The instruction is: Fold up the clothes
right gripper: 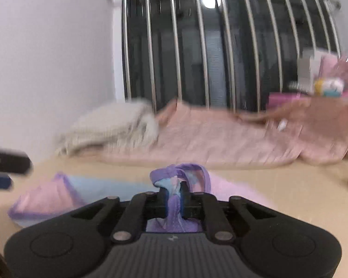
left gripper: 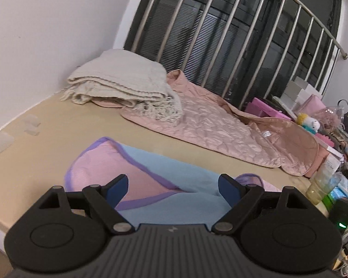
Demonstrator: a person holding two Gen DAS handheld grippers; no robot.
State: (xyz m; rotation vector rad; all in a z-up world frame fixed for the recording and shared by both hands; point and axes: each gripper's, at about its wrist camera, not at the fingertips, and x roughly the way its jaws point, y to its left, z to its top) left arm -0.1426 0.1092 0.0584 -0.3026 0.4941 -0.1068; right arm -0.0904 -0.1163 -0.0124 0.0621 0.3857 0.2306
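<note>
A small pink and light-blue garment with purple trim (left gripper: 150,180) lies on the tan tabletop (left gripper: 46,139). My left gripper (left gripper: 174,188) hovers just above its blue part, open, with nothing between its blue-padded fingers (left gripper: 118,191). In the right wrist view, which is blurred, my right gripper (right gripper: 175,197) is shut on a bunched purple-trimmed edge of the same garment (right gripper: 174,185), lifted slightly off the table. The rest of the garment (right gripper: 58,192) spreads to the left. At the left edge of that view the left gripper (right gripper: 4,169) shows.
A folded cream knitted blanket (left gripper: 120,85) and a pink quilted cover (left gripper: 220,125) lie at the back of the table. Barred dark windows (left gripper: 232,34) stand behind. Boxes, a small plush toy (left gripper: 309,121) and bottles crowd the right side. A white wall is at left.
</note>
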